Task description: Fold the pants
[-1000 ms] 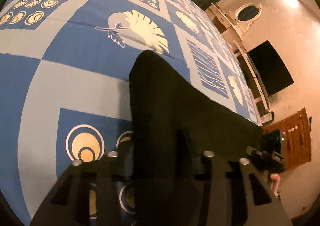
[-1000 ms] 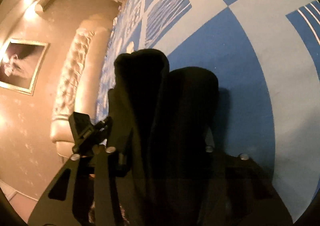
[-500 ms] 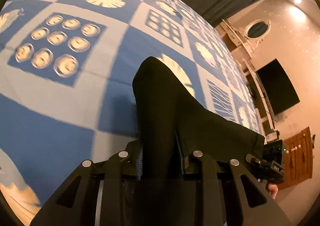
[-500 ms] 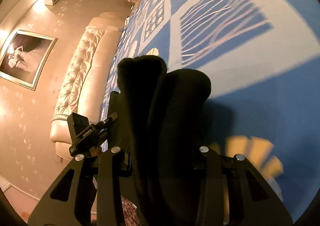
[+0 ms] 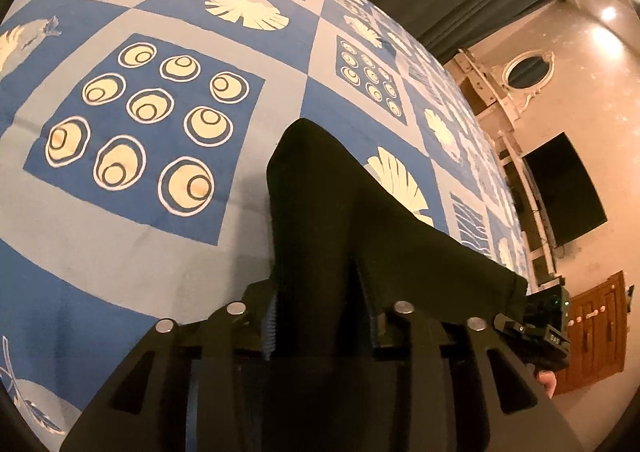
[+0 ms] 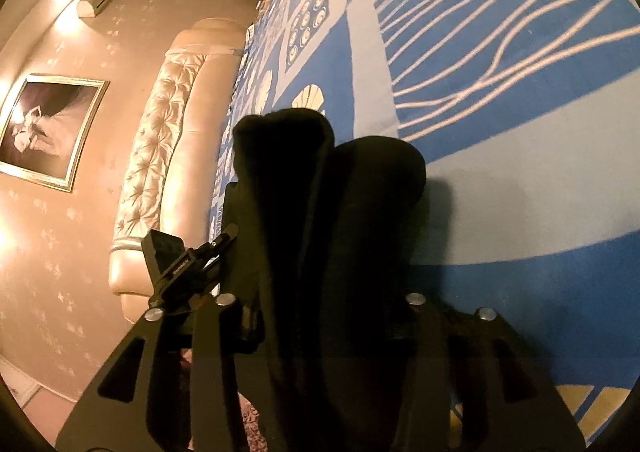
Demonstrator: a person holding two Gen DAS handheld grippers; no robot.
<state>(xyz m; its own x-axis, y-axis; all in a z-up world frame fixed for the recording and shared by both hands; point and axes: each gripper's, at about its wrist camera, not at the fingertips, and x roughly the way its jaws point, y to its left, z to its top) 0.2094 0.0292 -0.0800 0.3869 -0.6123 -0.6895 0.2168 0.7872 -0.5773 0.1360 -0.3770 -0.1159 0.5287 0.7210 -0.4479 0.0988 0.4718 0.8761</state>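
- Both grippers have carried the black pants (image 5: 344,236) across the blue patterned bedspread (image 5: 132,244) – its circle panel now lies just left of the cloth
- Left gripper (image 5: 322,322) pinches a bunched fold, its jaws having just eased wider with the fabric between them
- Right gripper (image 6: 320,312) likewise clamps a thick double fold, also easing open
- Pants hang stretched between the two – probably held taut to lay them flat
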